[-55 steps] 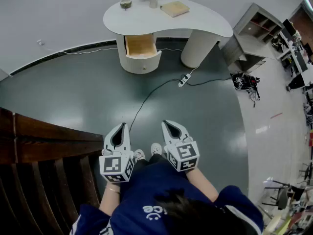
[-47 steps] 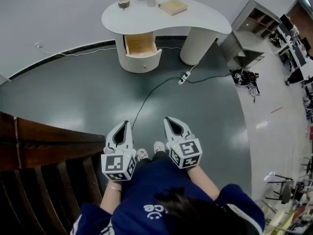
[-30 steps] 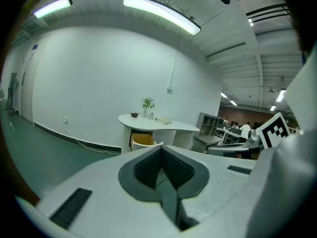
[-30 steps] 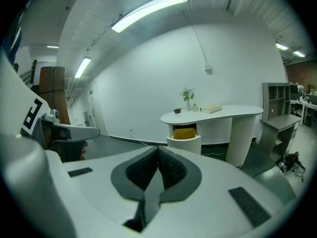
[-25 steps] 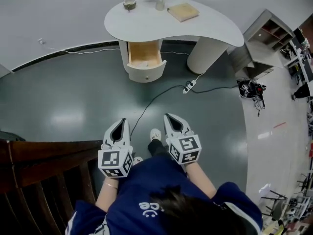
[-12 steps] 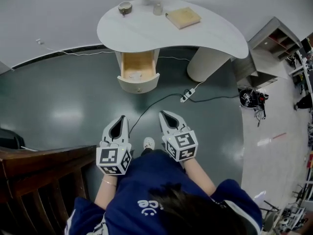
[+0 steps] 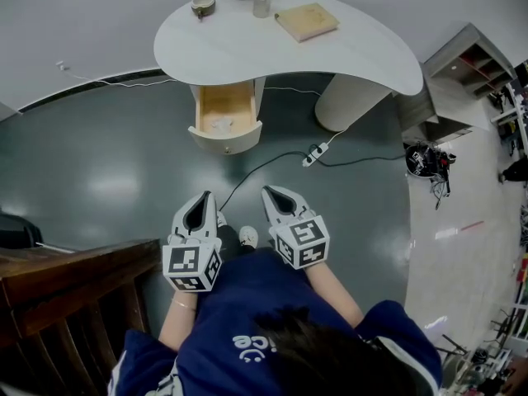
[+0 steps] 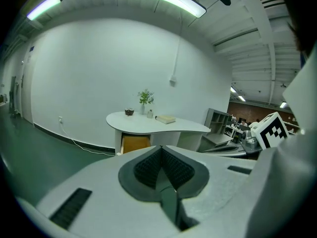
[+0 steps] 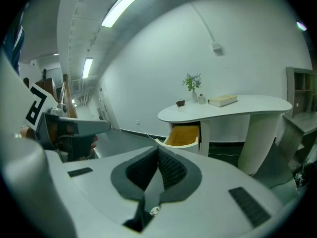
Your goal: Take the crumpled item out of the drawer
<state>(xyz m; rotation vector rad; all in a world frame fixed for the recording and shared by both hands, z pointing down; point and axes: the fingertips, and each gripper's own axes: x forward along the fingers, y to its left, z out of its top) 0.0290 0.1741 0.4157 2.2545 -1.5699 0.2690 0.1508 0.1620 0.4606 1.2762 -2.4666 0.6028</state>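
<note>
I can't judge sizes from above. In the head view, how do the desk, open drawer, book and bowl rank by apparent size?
Largest to smallest:
1. desk
2. drawer
3. book
4. bowl
The drawer and book are the closest pair, but the drawer looks bigger.

Table [image 7: 351, 52] at twelve o'clock, drawer [image 7: 224, 104] under its left end; book [image 7: 307, 21] on top; shelf unit [image 7: 460, 60] at two o'clock.

Drawer [image 7: 225, 142] contents are too small to identify.
</note>
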